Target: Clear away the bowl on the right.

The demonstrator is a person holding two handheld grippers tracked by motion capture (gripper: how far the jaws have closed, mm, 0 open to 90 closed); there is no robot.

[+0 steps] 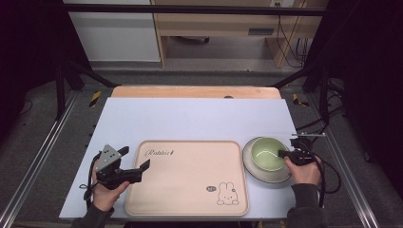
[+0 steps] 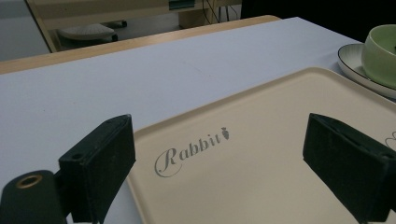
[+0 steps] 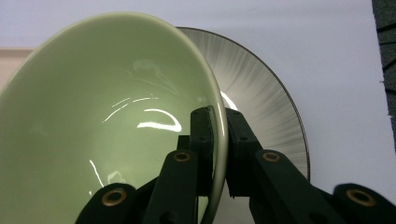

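My right gripper [image 3: 217,140] pinches the green bowl [image 1: 267,153] by its rim alone; lifting could tip it onto the plate [image 3: 271,107] beneath. My left gripper [image 2: 224,158] hangs spread wide over the tray [image 1: 187,176].

Each hand-held gripper [image 1: 135,166] has black jaws with brass-ringed holes, trailing black cable; dark sleeves [image 1: 306,199].

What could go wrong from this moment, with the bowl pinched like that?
1. The right gripper pinches only the thin glossy rim of the green bowl; it may slip or tip when lifted.
2. The bowl sits on the plate; dragging could shift the plate toward the tray.
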